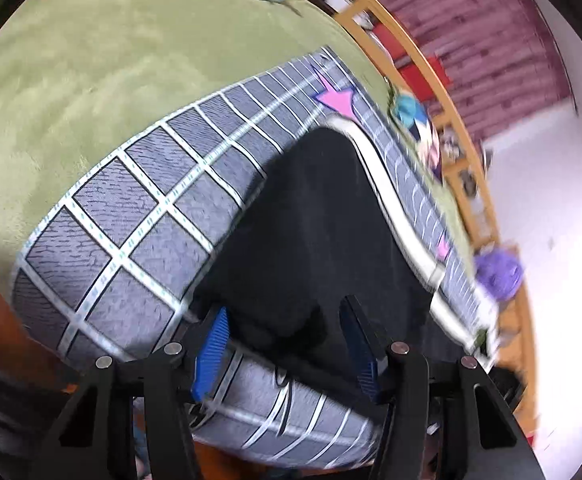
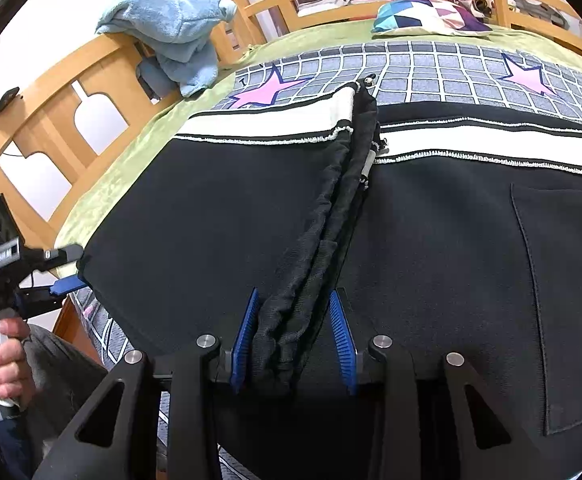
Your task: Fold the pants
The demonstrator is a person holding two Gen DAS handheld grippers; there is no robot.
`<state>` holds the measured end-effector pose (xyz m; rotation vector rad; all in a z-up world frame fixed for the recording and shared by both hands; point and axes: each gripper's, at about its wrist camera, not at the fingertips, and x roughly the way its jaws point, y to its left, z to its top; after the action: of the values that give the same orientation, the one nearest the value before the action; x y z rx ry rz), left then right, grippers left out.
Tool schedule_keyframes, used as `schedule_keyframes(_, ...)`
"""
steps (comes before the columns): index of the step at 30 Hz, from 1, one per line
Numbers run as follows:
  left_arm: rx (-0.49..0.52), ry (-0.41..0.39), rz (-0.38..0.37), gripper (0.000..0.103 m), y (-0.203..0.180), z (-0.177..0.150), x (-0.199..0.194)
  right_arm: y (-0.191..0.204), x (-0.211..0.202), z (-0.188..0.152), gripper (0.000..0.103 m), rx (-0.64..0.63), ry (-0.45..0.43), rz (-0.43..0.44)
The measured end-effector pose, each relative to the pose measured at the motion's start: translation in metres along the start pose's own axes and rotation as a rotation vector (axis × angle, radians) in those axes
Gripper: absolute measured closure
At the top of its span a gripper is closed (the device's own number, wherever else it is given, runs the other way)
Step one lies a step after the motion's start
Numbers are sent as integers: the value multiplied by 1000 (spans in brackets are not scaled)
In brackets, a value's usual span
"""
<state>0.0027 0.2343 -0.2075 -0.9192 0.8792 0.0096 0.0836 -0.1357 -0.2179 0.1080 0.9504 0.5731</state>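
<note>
While pants (image 2: 219,216) lie flat ahead | R claw (image 2: 293,308) clamped on bunched crotch fold | L claw (image 1: 285,316) apart, pants corner btw fingers, unpinched.

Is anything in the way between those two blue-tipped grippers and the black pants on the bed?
Nothing visible. The right gripper already has a bunched ridge of the black pants between its fingers, and the left gripper sits at the pants' edge with cloth between its fingers. The pillow and blue towel lie well clear.
</note>
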Motion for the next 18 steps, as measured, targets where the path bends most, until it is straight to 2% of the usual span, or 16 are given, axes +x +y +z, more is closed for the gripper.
schedule_keyframes(1, -16, -11, 2, 63, 3, 3, 1, 1, 0, 0, 67, -5, -3, -2)
schedule_keyframes(2, -26, -37, 18, 85, 5, 5, -1, 1, -1, -1, 67, -9, -5, -3)
schedule_keyframes(5, -52, -89, -42, 90, 15, 4, -12, 1, -1, -1, 66, -6, -6, 2)
schedule_keyframes(7, -34, -77, -4, 90, 18, 1, -11, 2, -1, -1, 66, -7, -6, 3)
schedule_keyframes(9, -37, -43, 29, 84, 19, -2, -7, 2, -1, -2, 66, -14, -6, -1)
schedule_keyframes(11, -39, -33, 30, 79, 18, -4, -12, 2, -1, -1, 66, -12, -2, 3)
schedule_keyframes(14, -8, -104, 95, 53, 16, -7, -29, -1, -4, 1, 66, -4, 5, 11)
schedule_keyframes(16, 18, -142, 128, 52, 14, -2, -34, -2, -5, 1, 65, 5, 7, 15)
schedule_keyframes(18, 17, -112, 110, 49, 13, 9, -24, -1, -5, 1, 65, 3, 8, 12)
